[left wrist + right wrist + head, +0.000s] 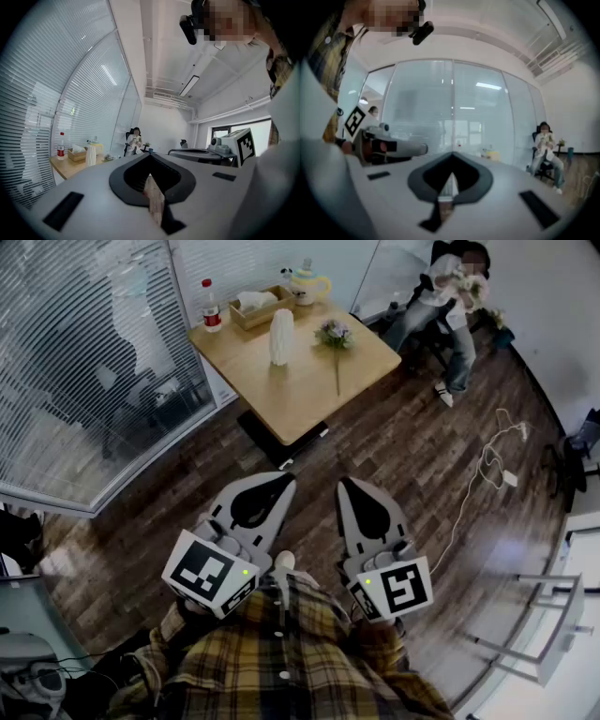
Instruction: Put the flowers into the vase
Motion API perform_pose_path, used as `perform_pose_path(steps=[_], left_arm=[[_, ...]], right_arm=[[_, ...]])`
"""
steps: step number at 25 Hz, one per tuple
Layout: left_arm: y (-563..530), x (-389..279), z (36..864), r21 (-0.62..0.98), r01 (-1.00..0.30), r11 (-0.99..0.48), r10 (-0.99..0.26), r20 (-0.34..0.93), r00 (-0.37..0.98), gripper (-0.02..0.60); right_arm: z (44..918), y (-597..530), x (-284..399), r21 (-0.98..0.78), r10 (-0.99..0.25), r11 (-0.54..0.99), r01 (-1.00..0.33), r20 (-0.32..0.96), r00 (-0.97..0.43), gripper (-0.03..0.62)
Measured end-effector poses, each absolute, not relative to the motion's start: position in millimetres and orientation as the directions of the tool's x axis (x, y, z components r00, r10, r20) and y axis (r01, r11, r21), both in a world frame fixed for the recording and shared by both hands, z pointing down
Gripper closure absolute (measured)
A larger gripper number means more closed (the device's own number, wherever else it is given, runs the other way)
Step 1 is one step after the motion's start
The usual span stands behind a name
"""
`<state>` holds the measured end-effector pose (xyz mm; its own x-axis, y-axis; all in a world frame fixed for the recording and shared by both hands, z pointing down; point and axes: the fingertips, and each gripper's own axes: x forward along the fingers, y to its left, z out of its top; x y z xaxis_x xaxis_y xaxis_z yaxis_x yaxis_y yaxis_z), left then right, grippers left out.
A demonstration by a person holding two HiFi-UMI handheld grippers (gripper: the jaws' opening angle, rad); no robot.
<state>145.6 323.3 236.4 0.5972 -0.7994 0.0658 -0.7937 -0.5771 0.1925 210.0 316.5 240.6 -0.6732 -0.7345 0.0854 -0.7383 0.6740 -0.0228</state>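
The fingers (86, 190) of the left gripper (279, 487) are shut together on nothing, and the right gripper (351, 491) is closed and empty too. Both are held level, side by side, over the wood floor (403, 456) and well short of the bench (300, 395). The flowers (335, 334) lie flat on that bench, stem towards its near edge, near the upright white ribbed vase (280, 337) but apart from it. Behind stand a red-labelled bottle (212, 310), a tissue box (260, 307) and a yellow teapot (307, 284).

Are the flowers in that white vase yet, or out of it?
Out. The flowers lie flat on the table, to the right of the upright vase and apart from it.
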Motion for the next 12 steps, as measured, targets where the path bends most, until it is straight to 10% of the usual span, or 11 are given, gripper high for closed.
perform_pose_path(steps=[12], left_arm=[[323.4,144.3,235.0,0.211,-0.801,-0.56,-0.81,0.061,0.583,0.572]], right_arm=[[233.8,318.6,215.2,-0.006,-0.741,0.669,-0.743,0.067,-0.668,0.582]])
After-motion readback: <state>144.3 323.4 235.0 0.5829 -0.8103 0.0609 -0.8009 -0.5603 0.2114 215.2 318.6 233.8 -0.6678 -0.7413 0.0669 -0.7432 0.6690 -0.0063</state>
